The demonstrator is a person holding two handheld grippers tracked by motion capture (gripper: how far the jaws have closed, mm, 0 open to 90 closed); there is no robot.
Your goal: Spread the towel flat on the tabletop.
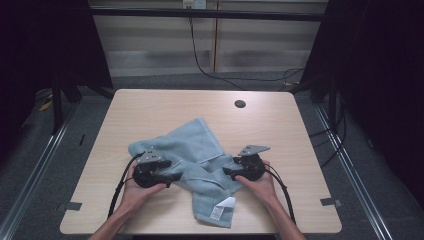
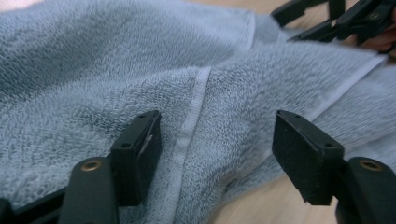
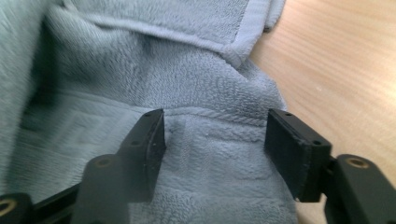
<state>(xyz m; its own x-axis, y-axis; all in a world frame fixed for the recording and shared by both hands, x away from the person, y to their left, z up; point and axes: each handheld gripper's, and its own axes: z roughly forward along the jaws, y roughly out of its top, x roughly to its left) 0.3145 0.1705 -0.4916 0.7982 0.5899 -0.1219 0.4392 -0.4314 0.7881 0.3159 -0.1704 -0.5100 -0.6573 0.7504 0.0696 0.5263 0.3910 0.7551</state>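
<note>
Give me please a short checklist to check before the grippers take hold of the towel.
1. Left gripper jaws open: ok, they stand wide with towel fabric between them, pads not pressing.
2. Right gripper jaws open: ok, also wide over a fold, not pinching.
3. A hem lies between the left jaws: ok, a stitched band runs up between them.
4. Towel lies flat: not ok, it is crumpled and folded over itself, label turned up at the near end.
5. Towel is fully on the table: ok.
6. How many layers each gripper would catch: cannot tell.
</note>
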